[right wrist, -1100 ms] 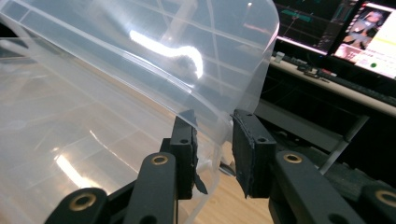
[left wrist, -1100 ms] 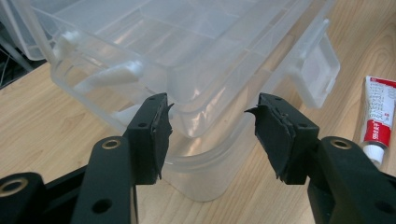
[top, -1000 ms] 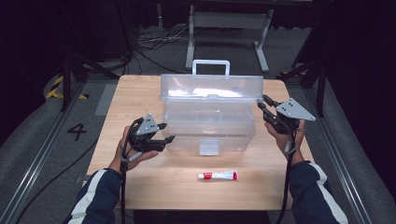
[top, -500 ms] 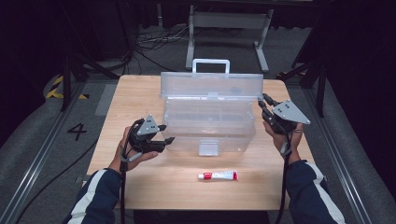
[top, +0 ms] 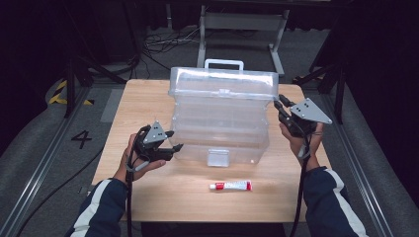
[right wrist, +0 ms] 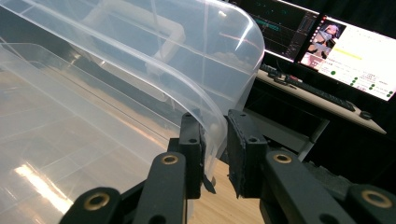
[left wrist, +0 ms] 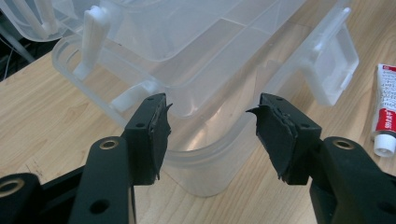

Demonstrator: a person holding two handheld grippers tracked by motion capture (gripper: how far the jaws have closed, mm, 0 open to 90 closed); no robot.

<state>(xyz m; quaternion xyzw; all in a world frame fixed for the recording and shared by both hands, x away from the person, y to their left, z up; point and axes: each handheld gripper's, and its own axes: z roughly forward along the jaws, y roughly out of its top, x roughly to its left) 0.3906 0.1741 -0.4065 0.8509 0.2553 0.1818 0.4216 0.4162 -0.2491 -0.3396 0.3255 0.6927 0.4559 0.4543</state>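
A clear plastic box (top: 220, 140) stands mid-table with its lid (top: 222, 84) raised. My right gripper (top: 277, 102) is at the lid's right corner. In the right gripper view the lid's curved rim (right wrist: 212, 116) runs between the jaws of my right gripper (right wrist: 215, 128), which have just been closing onto it. My left gripper (top: 177, 139) hovers open by the box's lower left corner. In the left gripper view the corner of the box (left wrist: 205, 154) lies beyond the spread jaws of my left gripper (left wrist: 210, 116), untouched. A red and white tube (top: 231, 185) lies in front of the box.
The wooden table (top: 143, 98) has bare room left and right of the box. The box's front latch (left wrist: 334, 70) hangs open near the tube (left wrist: 385, 116). A metal stand (top: 242, 19) and cables sit on the floor behind; monitors (right wrist: 345, 46) glow off to the side.
The right gripper's jaws have narrowed a little on the lid's corner. The left hand, the box and the tube have kept still.
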